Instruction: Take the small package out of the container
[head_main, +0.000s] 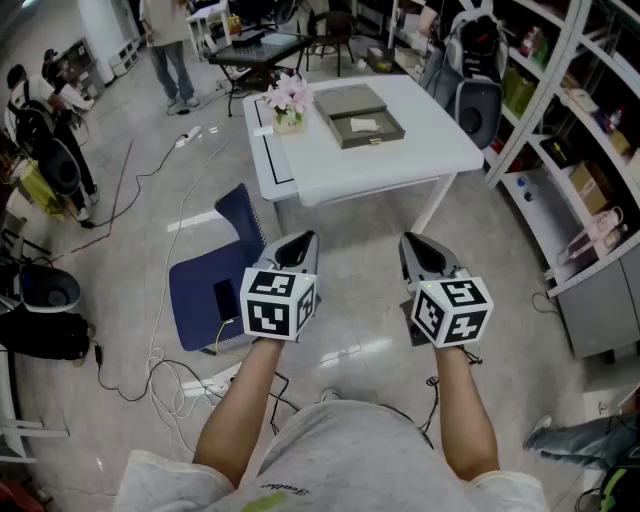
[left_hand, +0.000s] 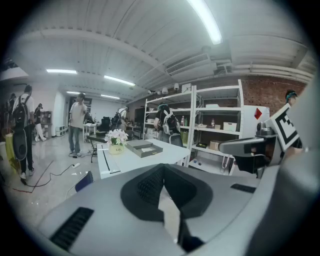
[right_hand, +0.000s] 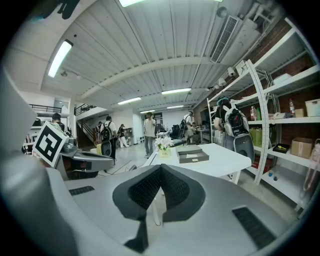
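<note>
A grey open container (head_main: 372, 129) stands on the white table (head_main: 420, 140), far ahead of me, with its grey lid (head_main: 349, 100) lying just behind it. A small pale package (head_main: 364, 124) lies inside the container. My left gripper (head_main: 298, 243) and right gripper (head_main: 417, 244) hang side by side over the floor, well short of the table, both shut and empty. The container also shows small and distant in the left gripper view (left_hand: 144, 148) and in the right gripper view (right_hand: 193, 157). The closed jaw tips meet in both views (left_hand: 162, 168) (right_hand: 161, 168).
A pot of pink flowers (head_main: 288, 102) stands on the table left of the container. A blue chair (head_main: 215, 285) and cables (head_main: 160, 375) lie on the floor at my left. Shelving (head_main: 585, 150) lines the right side; a backpack (head_main: 478, 70) sits behind the table. People stand at the back left.
</note>
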